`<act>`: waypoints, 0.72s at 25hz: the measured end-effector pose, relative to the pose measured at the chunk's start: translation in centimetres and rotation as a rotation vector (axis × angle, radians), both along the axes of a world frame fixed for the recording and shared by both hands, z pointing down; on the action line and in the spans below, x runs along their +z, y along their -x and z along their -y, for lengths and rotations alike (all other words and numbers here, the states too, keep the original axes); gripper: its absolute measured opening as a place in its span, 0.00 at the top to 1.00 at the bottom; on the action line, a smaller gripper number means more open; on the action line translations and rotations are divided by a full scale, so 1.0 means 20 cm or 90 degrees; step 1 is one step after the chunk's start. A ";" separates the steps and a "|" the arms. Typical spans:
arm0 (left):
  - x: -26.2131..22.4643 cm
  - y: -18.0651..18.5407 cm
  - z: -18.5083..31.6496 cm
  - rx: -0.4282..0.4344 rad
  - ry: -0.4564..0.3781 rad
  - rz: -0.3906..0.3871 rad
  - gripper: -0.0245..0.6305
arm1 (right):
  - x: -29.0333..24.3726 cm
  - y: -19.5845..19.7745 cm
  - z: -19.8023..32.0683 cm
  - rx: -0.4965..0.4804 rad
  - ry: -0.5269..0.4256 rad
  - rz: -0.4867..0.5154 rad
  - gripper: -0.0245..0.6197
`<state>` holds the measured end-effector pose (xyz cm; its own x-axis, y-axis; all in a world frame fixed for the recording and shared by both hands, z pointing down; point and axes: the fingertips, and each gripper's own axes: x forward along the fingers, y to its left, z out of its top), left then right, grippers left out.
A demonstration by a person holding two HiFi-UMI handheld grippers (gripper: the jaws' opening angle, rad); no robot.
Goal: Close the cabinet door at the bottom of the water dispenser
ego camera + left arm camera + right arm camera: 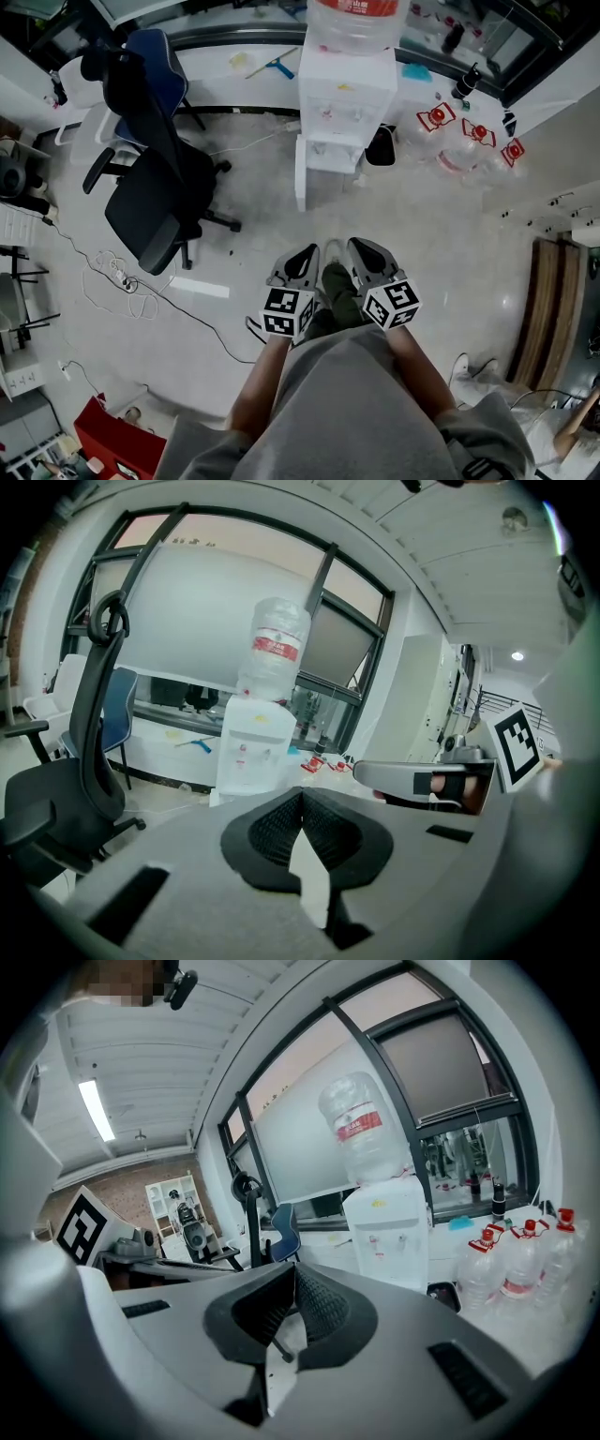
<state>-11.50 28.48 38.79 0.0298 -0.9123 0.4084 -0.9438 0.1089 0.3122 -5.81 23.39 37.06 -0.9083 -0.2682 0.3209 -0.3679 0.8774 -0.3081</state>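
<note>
While a person stands looking steeply down, the white water dispenser (343, 94) sits upright against the far wall, straight ahead and well apart from both tools, its tall axis vertical and its front facing the person. A large clear water bottle (356, 21) is upended on top. At its base the cabinet door (301, 174) stands open: hinged on the side at the picture's left, it is swung out and seen edge-on as a narrow white panel pointing across the floor (441, 234) toward the person. In the left gripper view the low door is mostly hidden behind the tool's body, so its angle cannot be judged there. The left gripper (305, 253) and right gripper (362, 246) are held side by side close to the person's body, both aimed at the dispenser. Each one's own view shows its black ribbed pads pressed together at the tips with nothing between them. A black office chair (155, 187) stands left of the dispenser, and several plastic bottles (464, 136) with red caps cluster on the floor to its right.
</note>
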 end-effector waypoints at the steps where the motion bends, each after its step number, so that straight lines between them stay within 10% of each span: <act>1: 0.01 0.01 0.02 -0.001 0.001 0.000 0.95 | 0.01 0.02 0.02 -0.001 0.001 0.001 0.94; 18: 0.28 0.20 0.63 0.012 0.092 -0.014 0.95 | 0.28 0.24 0.60 -0.010 0.081 -0.021 0.95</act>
